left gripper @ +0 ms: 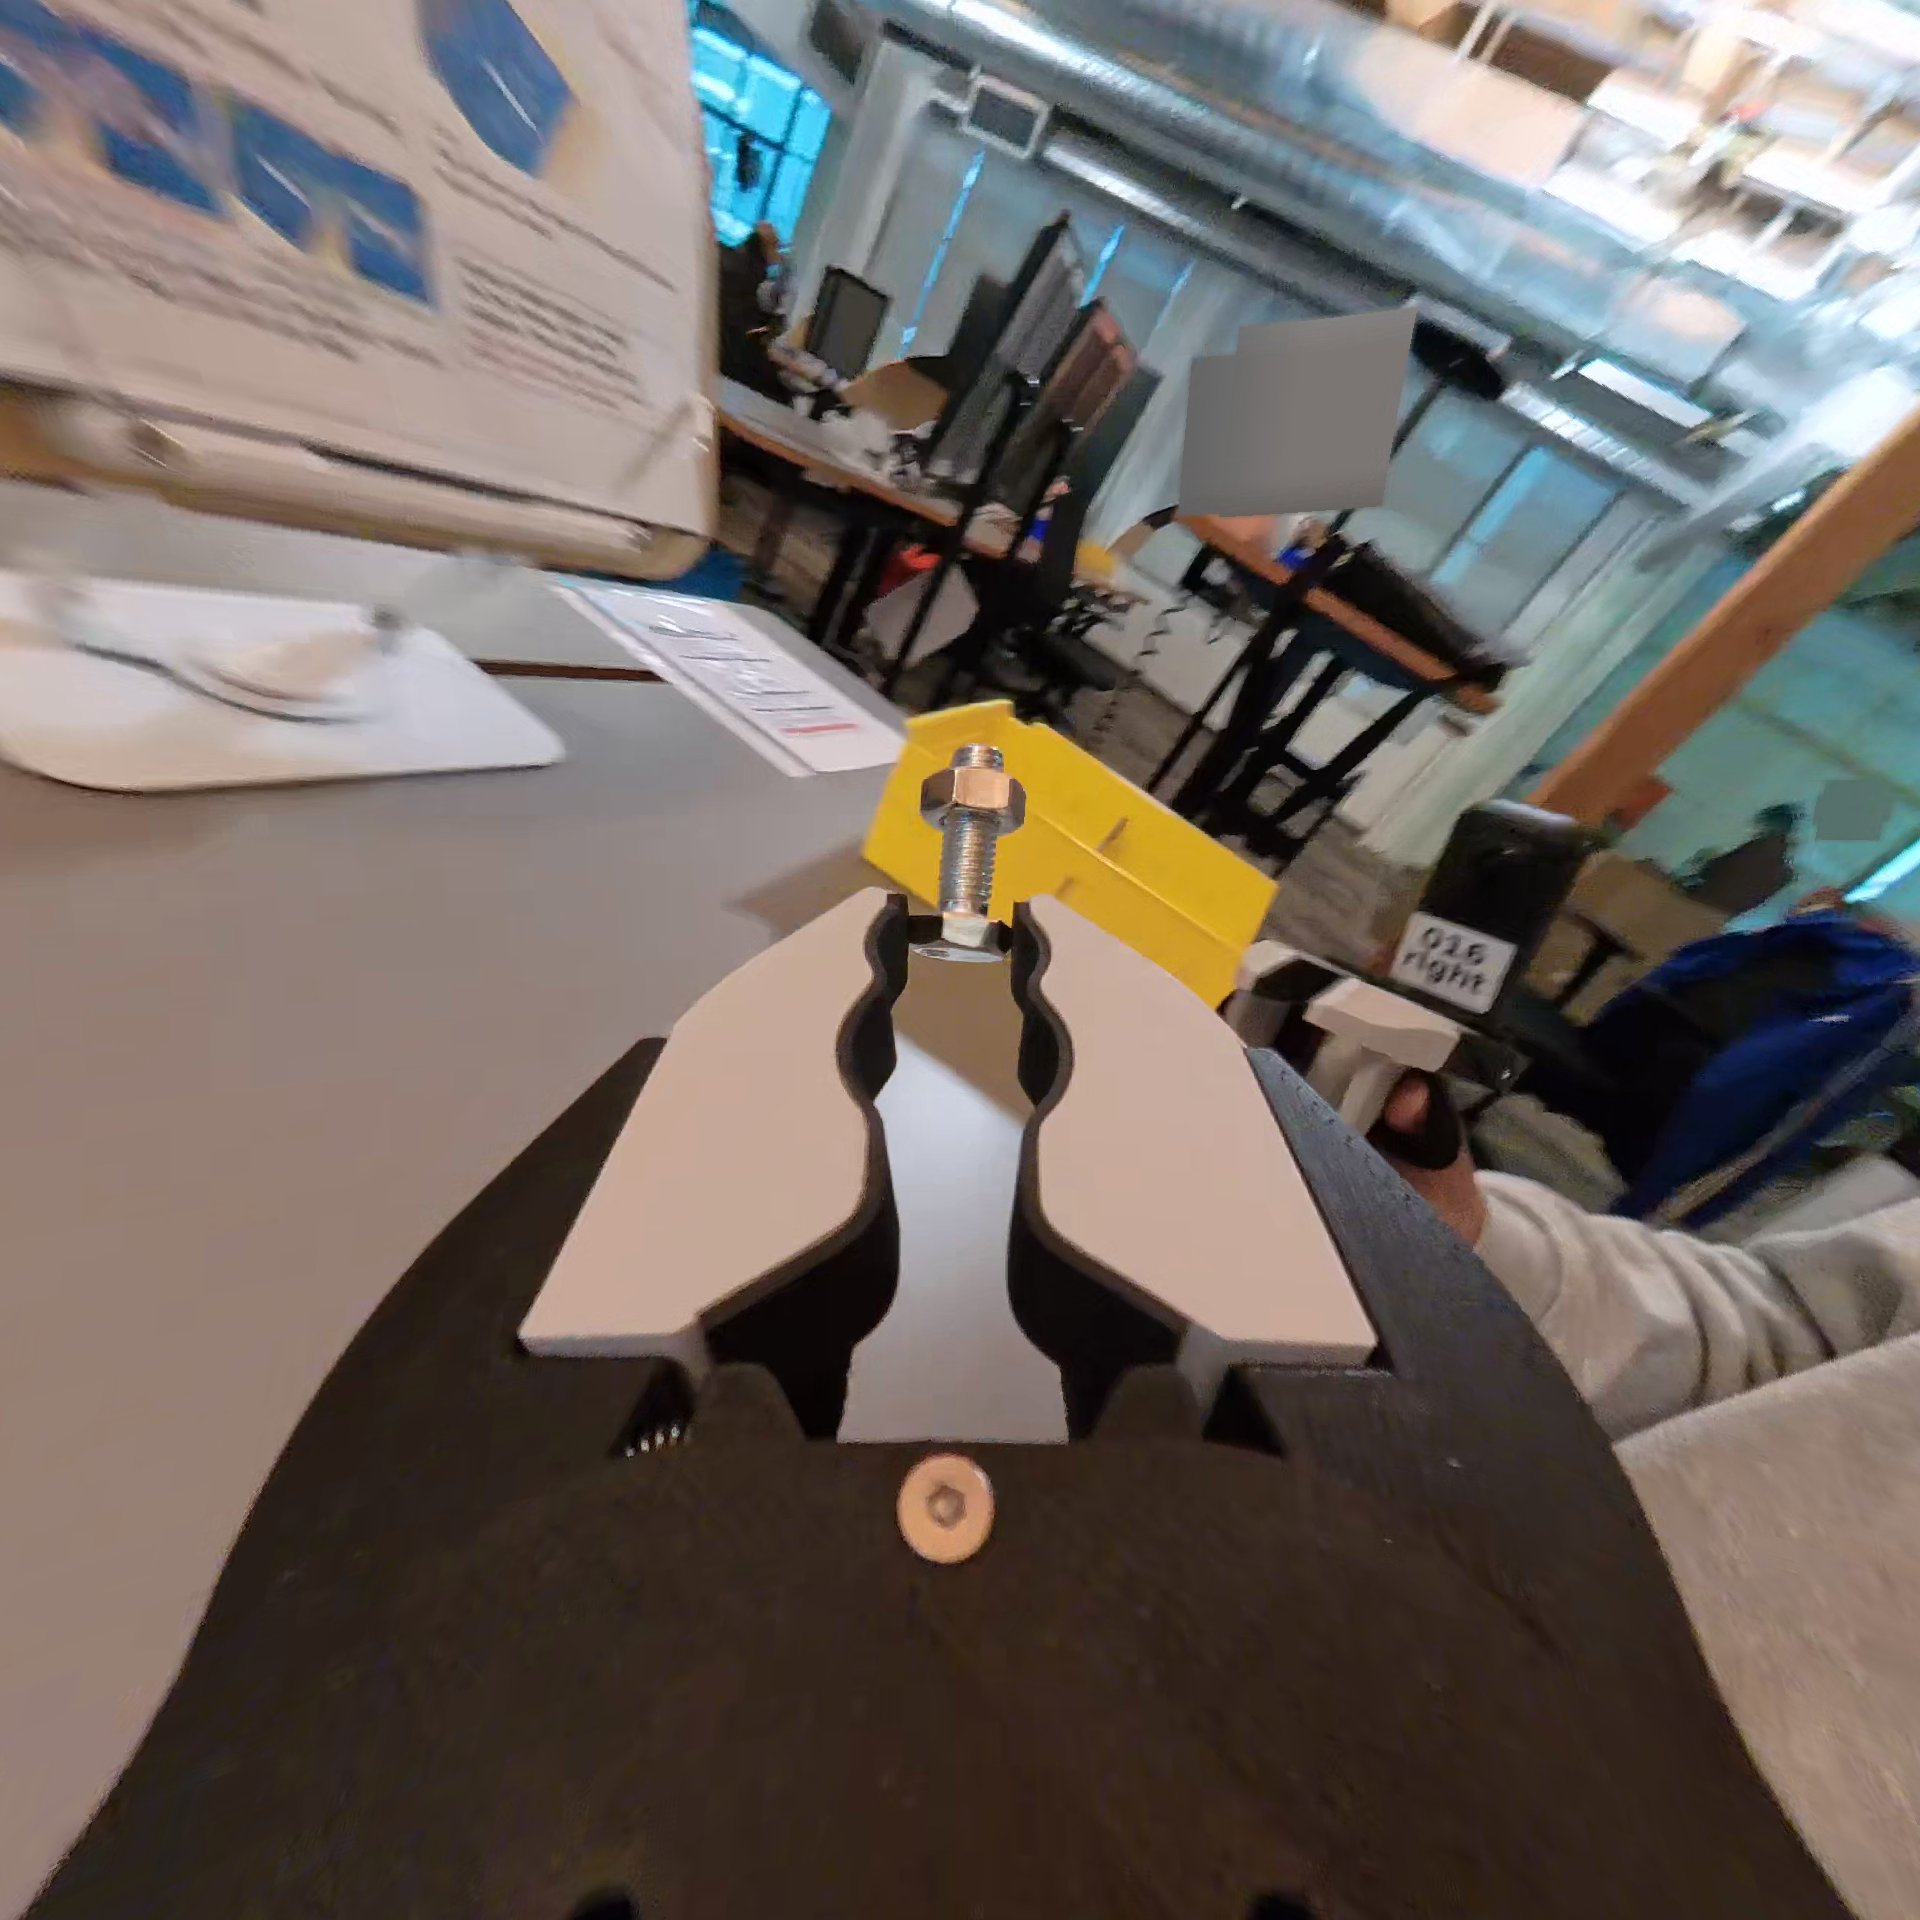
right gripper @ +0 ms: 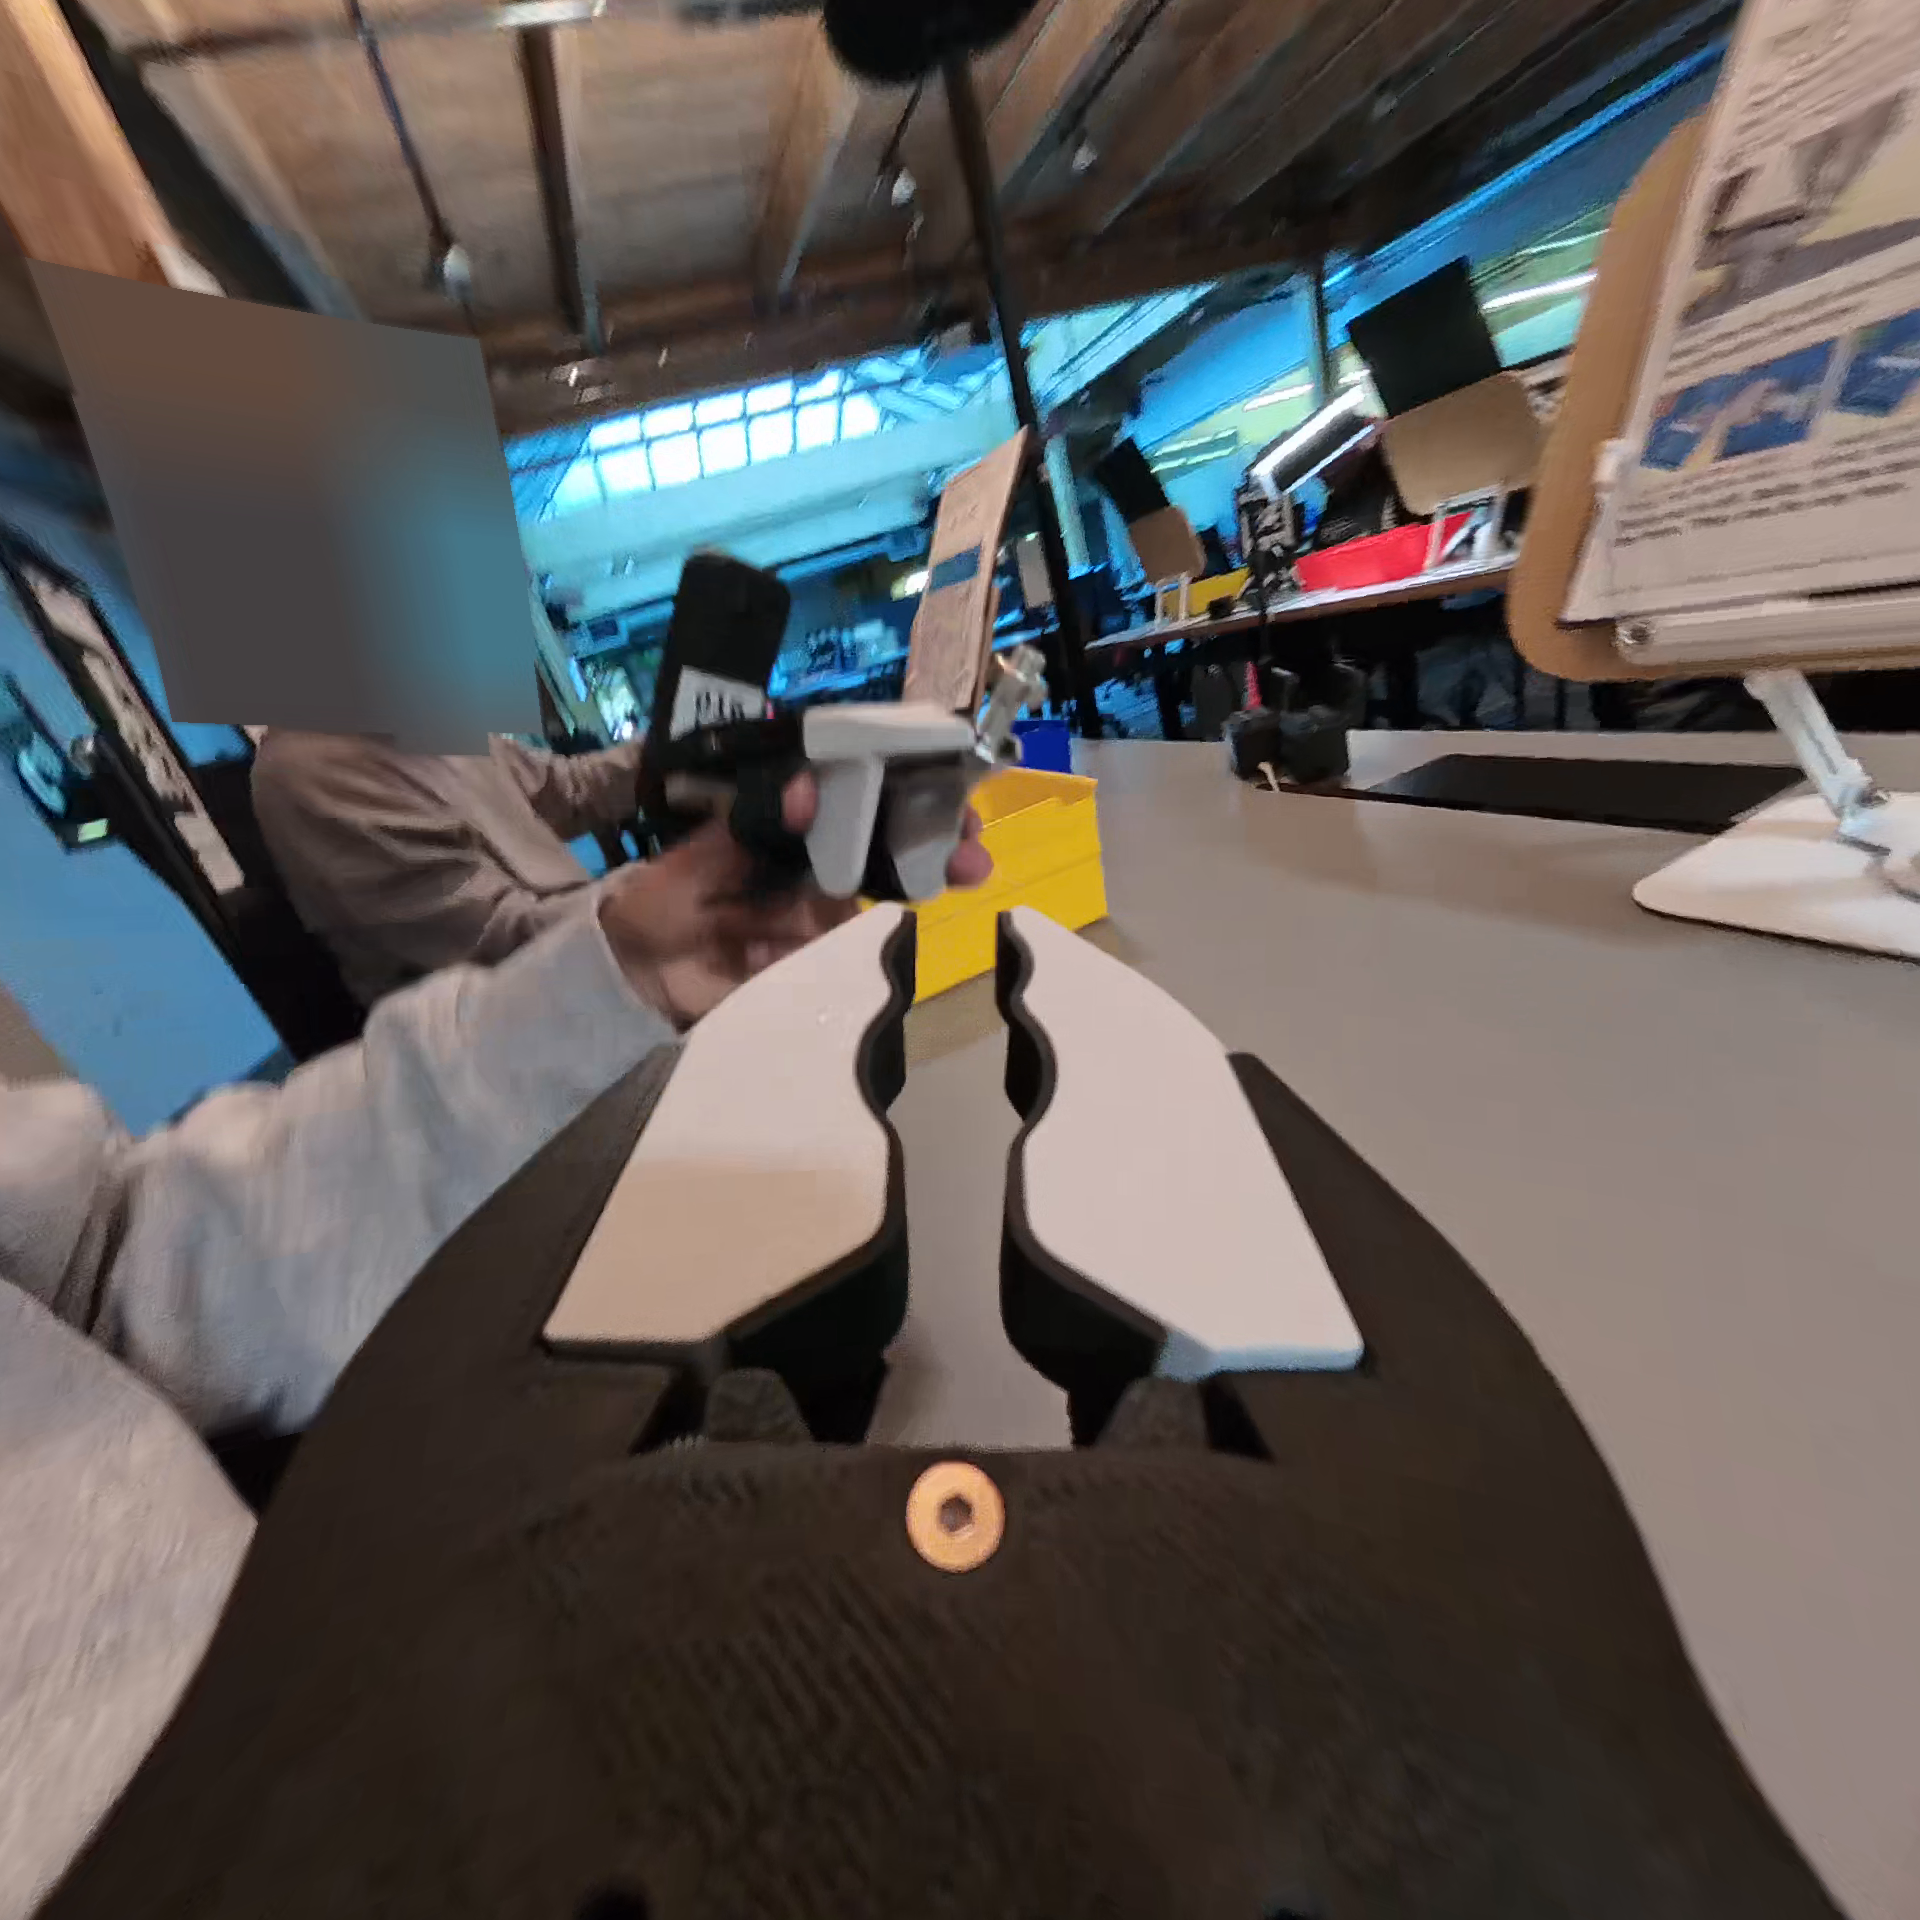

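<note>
My left gripper (left gripper: 958, 925) is shut on the head of a silver bolt (left gripper: 968, 831). The bolt stands upright above the fingertips, with nuts threaded near its top end. Just behind it a yellow bin (left gripper: 1122, 862) sits at the edge of the grey table (left gripper: 312, 987). My right gripper (right gripper: 954, 925) is open and empty, low over the table and pointing at the yellow bin (right gripper: 1029, 842). The right wrist view shows the other gripper (right gripper: 894, 800) in a person's hand, lifted in front of the bin, with the bolt (right gripper: 1013, 686) sticking up from it.
A white stand base (left gripper: 260, 717) carries a tilted board of printed sheets (left gripper: 343, 260) at the left. A paper sheet (left gripper: 748, 686) lies near the far edge. The right wrist view shows a black mat (right gripper: 1579, 790) and a blue bin (right gripper: 1042, 743). Other workbenches stand beyond. There is about 12 cm between the tips of the two grippers.
</note>
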{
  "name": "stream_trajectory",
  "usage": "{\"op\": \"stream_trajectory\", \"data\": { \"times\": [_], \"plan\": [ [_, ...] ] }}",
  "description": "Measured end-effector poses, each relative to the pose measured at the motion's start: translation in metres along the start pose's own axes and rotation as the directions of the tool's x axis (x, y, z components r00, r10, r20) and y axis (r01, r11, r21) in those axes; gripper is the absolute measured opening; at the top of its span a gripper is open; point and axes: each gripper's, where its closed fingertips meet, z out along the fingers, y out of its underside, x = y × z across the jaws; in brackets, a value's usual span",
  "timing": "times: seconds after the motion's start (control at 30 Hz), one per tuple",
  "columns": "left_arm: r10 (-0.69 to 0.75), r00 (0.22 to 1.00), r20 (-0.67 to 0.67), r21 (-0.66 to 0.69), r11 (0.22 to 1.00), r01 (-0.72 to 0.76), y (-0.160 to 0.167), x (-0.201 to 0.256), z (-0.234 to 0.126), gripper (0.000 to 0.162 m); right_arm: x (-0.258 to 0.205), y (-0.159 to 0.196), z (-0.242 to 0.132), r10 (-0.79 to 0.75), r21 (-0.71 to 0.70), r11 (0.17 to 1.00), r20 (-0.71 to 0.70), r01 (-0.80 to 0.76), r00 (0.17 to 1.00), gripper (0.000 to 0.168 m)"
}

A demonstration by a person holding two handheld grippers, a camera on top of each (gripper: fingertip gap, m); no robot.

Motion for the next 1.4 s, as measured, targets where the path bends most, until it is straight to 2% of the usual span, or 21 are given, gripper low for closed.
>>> {"op": "stream_trajectory", "data": {
  "times": [0.13, 0.23, 0.43, 0.7, 0.8, 1.07, 1.17, 1.3, 1.4],
  "plan": [
    [-0.197, 0.964, -0.178, 0.03, 0.978, 0.205, 0.059, 0.026, 0.057, 0.02, 0.024, 0.027, -0.02, 0.019, -0.018, 1.0, -0.06, -0.02, 0.998, 0.015],
    [-0.201, 0.95, -0.238, 0.021, 0.977, 0.212, 0.086, 0.041, 0.075, 0.019, 0.04, 0.032, -0.025, 0.024, -0.082, 0.996, -0.061, -0.029, 0.998, 0.022],
    [-0.189, 0.928, -0.321, 0.005, 0.98, 0.201, 0.102, 0.056, 0.086, 0.018, 0.046, 0.021, -0.038, 0.16, 0.014, 0.987, -0.038, -0.16, 0.986, 0.021],
    [-0.233, 0.892, -0.387, -0.052, 0.971, 0.231, 0.118, 0.074, 0.093, 0.018, 0.039, 0.028, -0.038, 0.154, -0.032, 0.987, -0.028, -0.155, 0.988, 0.023],
    [-0.211, 0.892, -0.399, -0.077, 0.977, 0.197, 0.124, 0.079, 0.096, 0.018, 0.038, 0.028, -0.039, 0.145, -0.032, 0.989, -0.028, -0.146, 0.989, 0.018],
    [-0.142, 0.906, -0.4, -0.081, 0.99, 0.119, 0.129, 0.083, 0.095, 0.018, 0.036, 0.031, -0.039, 0.135, -0.073, 0.988, -0.024, -0.136, 0.991, 0.017],
    [-0.076, 0.913, -0.4, -0.083, 0.995, 0.046, 0.131, 0.086, 0.094, 0.033, 0.036, 0.03, -0.041, 0.121, -0.085, 0.989, -0.017, -0.122, 0.992, 0.017],
    [0.061, 0.906, -0.419, -0.133, 0.983, -0.127, 0.146, 0.089, 0.092, 0.039, 0.024, 0.029, -0.042, 0.117, -0.121, 0.987, 0.094, -0.105, 0.989, 0.017],
    [0.083, 0.889, -0.449, -0.117, 0.982, -0.151, 0.145, 0.095, 0.089, 0.04, 0.015, 0.032, -0.044, 0.084, -0.157, 0.986, 0.152, -0.06, 0.985, 0.017]
  ]
}}
